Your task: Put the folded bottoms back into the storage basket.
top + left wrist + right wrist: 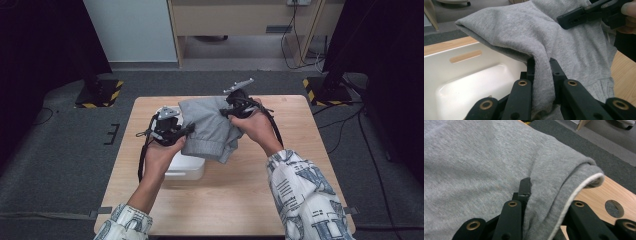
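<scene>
Mostly hidden under a grey garment (pixel 212 127), a white bin (pixel 186 167) sits on the left half of a wooden table (pixel 300 165); from the high view only its near edge and a far corner show, and the garment's exact type is hard to tell, though a ribbed cuff hangs at its lower edge. The person's forearms, in patterned sleeves, enter from the bottom and are cut off by the frame. The left gripper (pixel 187 129) holds the garment's left side and the right gripper (pixel 227 111) its far right side, with the cloth lifted and draped between them above the bin. The left gripper view adds what the high view cannot: the bin's smooth white inside (pixel 471 85) with a slot handle in its wall, directly below the cloth, and the other gripper's black jaw biting the fabric at the top right. In that view the left jaws are pressed onto a bunched fold of garment (pixel 524 37) that runs straight down between them. The right gripper view shows a folded edge of the garment (pixel 486 162) with a thin white lining, and a round hole in the table (pixel 615 208) beyond it. There the right jaws pinch a thick fold; one jaw tip is visible, the other is buried under cloth.
</scene>
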The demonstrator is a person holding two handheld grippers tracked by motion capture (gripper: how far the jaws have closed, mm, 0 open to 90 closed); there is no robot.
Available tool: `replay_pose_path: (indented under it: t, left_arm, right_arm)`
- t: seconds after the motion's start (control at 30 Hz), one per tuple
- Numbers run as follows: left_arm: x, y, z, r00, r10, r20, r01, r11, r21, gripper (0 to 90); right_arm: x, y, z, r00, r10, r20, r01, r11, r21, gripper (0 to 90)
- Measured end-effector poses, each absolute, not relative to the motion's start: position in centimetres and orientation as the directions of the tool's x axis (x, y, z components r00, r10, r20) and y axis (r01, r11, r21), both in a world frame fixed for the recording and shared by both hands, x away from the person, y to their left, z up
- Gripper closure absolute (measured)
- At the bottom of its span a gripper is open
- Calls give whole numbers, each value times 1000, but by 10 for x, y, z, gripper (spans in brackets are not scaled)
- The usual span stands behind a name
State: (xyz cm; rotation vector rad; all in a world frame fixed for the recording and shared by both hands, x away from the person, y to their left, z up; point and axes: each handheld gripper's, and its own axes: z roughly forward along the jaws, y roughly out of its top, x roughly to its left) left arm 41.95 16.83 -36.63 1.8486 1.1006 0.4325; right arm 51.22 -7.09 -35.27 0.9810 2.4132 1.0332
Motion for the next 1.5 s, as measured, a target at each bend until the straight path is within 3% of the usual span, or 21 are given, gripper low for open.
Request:
replay_pose_path:
  t: [1.5]
  left_arm:
    - [413, 210, -361, 499, 855, -140, 515, -163, 842, 823]
  right_arm:
    - [516, -23, -351, -738, 674, -20, 449, 514, 731, 730]
